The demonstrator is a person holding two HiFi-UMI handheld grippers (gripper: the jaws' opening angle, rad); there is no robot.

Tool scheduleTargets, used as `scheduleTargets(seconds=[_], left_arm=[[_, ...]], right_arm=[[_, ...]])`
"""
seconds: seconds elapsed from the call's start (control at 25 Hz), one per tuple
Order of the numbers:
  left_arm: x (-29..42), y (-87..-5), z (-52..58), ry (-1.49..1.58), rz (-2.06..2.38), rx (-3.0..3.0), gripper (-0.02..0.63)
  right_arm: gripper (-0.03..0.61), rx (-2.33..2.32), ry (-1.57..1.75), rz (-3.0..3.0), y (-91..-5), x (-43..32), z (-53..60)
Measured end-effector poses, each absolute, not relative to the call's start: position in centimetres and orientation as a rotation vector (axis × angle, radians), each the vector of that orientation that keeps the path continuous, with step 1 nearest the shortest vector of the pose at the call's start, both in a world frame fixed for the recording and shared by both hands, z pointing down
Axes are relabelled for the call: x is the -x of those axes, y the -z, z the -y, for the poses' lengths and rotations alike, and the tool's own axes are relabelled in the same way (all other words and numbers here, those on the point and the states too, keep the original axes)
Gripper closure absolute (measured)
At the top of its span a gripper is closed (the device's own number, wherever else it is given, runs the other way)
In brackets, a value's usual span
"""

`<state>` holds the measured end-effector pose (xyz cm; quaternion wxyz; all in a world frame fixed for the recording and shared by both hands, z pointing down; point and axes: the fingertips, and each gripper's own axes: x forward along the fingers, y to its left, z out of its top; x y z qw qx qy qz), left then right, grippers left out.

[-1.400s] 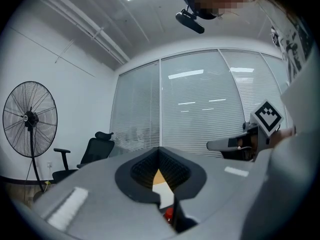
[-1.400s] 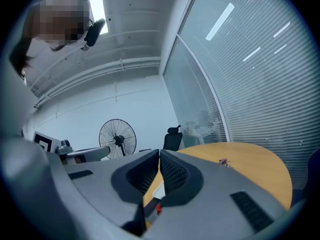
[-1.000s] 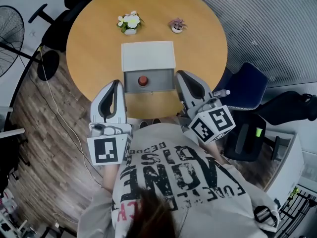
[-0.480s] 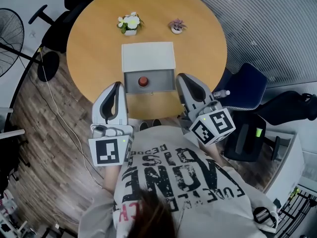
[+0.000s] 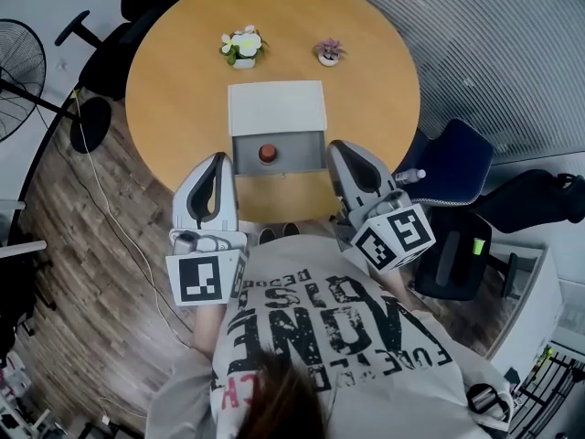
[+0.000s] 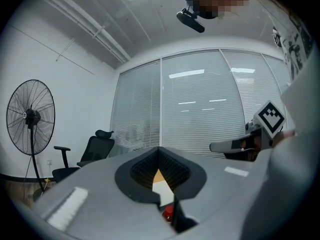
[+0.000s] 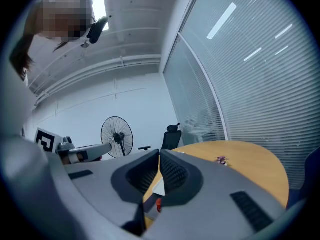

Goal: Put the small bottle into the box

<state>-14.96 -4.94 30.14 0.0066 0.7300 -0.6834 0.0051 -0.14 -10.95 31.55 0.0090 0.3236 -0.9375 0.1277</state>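
Barely shifted against a second ago: left gripper (image 5: pixel 218 156) and right gripper (image 5: pixel 340 146) parked in the same spots at the near edge of the table (image 5: pixel 174 80), with only the framing nudged a shade. Both clenched on nothing, jaws pressed tip to tip in each gripper view, flanking the box (image 5: pixel 302 144) close on either side.

Small bottle (image 5: pixel 266 153), red-topped, already sitting in the grey tray of the box, white lid lying open behind it. Judged as done, or nearly so, with at most the lid left to shut.

Could go wrong from here in a few ways:
- Nudging the box with a shut jaw while pulling away, since it sits near the table's front edge and looks light enough to slide.
- Tipping the bottle over inside the tray through any such knock.
- Pushing the lid with closed jaws and skating the whole box instead of folding it.

Farther out, two small flower pots (image 5: pixel 241 46) (image 5: pixel 328 49) well apart from the box, out of the way. Beyond the table, a fan (image 5: pixel 20 67) to the left and a blue chair (image 5: pixel 452 158) to the right bearing a clear bottle (image 5: pixel 409 175). Nothing blocking either gripper.
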Motion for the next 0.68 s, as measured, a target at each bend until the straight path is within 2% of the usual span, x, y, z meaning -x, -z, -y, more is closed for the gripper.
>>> scheduleTargets(seconds=[0.68], left_arm=[[15.31,-30.53,5.07,-0.014,2.093,-2.312,0.604]], right_arm=[[0.563,-1.034,-0.395,2.914,-31.70,0.68,10.72]])
